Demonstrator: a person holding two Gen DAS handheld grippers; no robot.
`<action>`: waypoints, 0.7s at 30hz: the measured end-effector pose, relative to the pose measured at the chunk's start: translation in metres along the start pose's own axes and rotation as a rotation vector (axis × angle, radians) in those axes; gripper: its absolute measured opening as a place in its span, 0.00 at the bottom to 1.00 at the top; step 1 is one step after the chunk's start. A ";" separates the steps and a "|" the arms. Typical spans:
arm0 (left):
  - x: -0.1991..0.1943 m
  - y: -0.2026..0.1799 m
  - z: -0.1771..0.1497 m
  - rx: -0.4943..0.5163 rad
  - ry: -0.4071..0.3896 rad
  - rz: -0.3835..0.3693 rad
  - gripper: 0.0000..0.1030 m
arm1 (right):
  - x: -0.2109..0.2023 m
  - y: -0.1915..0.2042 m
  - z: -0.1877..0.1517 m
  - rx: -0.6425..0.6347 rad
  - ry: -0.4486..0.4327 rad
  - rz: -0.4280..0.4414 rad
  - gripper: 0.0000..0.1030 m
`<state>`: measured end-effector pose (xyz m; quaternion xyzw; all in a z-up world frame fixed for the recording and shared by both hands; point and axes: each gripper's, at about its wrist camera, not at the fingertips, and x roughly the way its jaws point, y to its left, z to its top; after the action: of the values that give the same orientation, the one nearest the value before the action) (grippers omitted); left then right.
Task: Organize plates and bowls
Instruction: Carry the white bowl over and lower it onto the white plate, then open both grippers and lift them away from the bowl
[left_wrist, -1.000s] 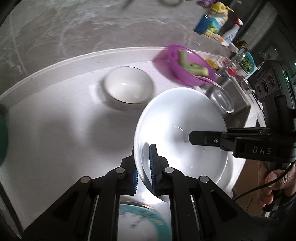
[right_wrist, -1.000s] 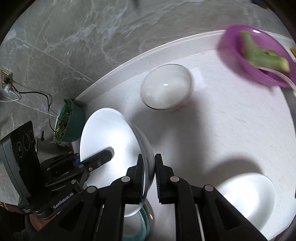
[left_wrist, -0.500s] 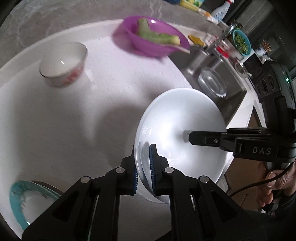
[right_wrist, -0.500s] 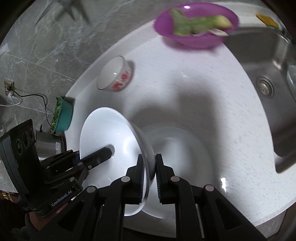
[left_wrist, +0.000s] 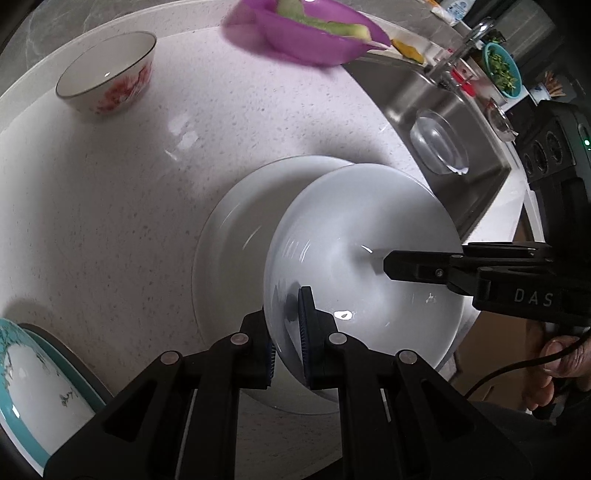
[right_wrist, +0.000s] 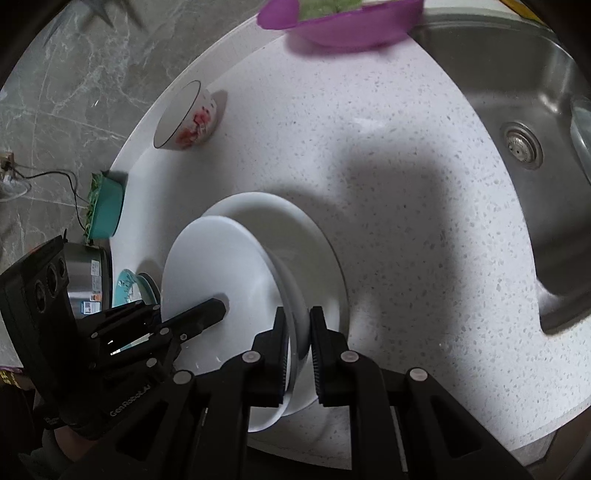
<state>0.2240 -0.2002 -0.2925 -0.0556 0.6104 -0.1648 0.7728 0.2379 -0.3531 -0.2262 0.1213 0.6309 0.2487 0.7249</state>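
While both grippers, left gripper (left_wrist: 287, 325) and right gripper (right_wrist: 298, 345), clamp jaws on opposite rims of white bowl (left_wrist: 369, 266), it hangs tilted just over second white bowl (left_wrist: 236, 236) on table (left_wrist: 110, 221); nesting unfinished. Flowered bowl (left_wrist: 107, 75) far left, teal plate (left_wrist: 22, 373) near left remain unsorted.

You can read "DAS" in pale letters on the black body of your right tool (left_wrist: 384, 264), at three o'clock in the left wrist view. In the right wrist view, "GenRobot.AI" runs along your left tool (right_wrist: 221, 308), at eight o'clock.

Black claw (left_wrist: 286, 325), blue ribbed pads (left_wrist: 305, 325), silver screws.
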 end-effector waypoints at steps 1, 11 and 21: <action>0.001 0.001 0.000 0.000 -0.001 0.005 0.08 | 0.001 0.003 0.000 -0.011 0.002 -0.012 0.14; 0.014 0.010 0.001 -0.003 -0.006 0.034 0.09 | 0.017 0.013 -0.003 -0.097 0.007 -0.115 0.14; 0.014 0.005 0.006 0.029 -0.043 0.084 0.17 | 0.020 0.023 -0.007 -0.162 -0.014 -0.206 0.15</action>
<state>0.2338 -0.2006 -0.3050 -0.0221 0.5930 -0.1400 0.7926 0.2280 -0.3239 -0.2332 -0.0012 0.6129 0.2223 0.7583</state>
